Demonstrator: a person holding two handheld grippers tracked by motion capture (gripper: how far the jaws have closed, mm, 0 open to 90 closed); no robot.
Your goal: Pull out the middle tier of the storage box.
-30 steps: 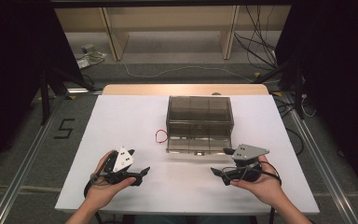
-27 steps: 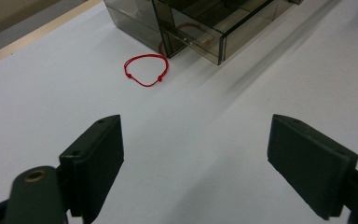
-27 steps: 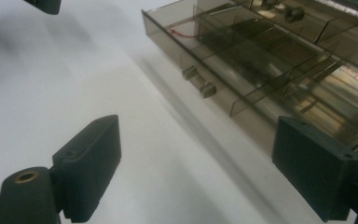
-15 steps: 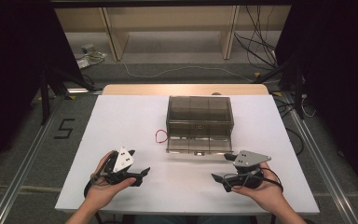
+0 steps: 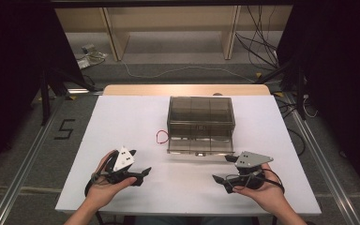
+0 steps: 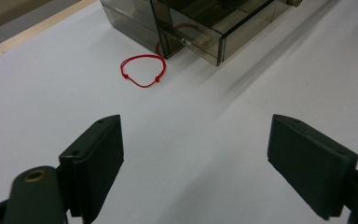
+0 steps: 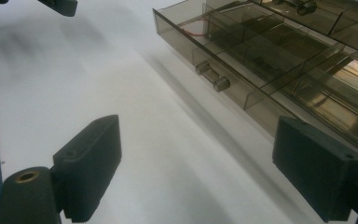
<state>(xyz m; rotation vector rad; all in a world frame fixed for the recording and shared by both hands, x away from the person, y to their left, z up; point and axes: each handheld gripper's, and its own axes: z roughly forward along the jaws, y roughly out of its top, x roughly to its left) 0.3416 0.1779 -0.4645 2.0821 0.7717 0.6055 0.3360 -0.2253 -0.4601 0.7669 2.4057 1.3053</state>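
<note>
A smoky clear drawer box [image 5: 200,117] stands mid-table, its bottom drawer [image 5: 198,149] pulled out a little. In the right gripper view that drawer [image 7: 261,51] shows divided compartments and a small handle [image 7: 212,77]. A red string loop [image 5: 161,137] lies on the white table at the box's left front corner; it appears as the red loop [image 6: 143,71] ahead of my left gripper [image 6: 196,158]. My left gripper [image 5: 140,176] is open and empty near the front left. My right gripper [image 5: 222,168] is open and empty in front of the drawer, also seen as the right gripper [image 7: 196,163].
The white table top [image 5: 122,122] has bare room on both sides of the box. A wooden strip [image 5: 183,89] runs along the far edge. Cables [image 5: 262,47] lie on the floor beyond. The left gripper's jaw [image 7: 58,5] shows far off in the right gripper view.
My right gripper has drifted slightly toward the near edge of the table. The left gripper, the box and the red loop have stayed put.
</note>
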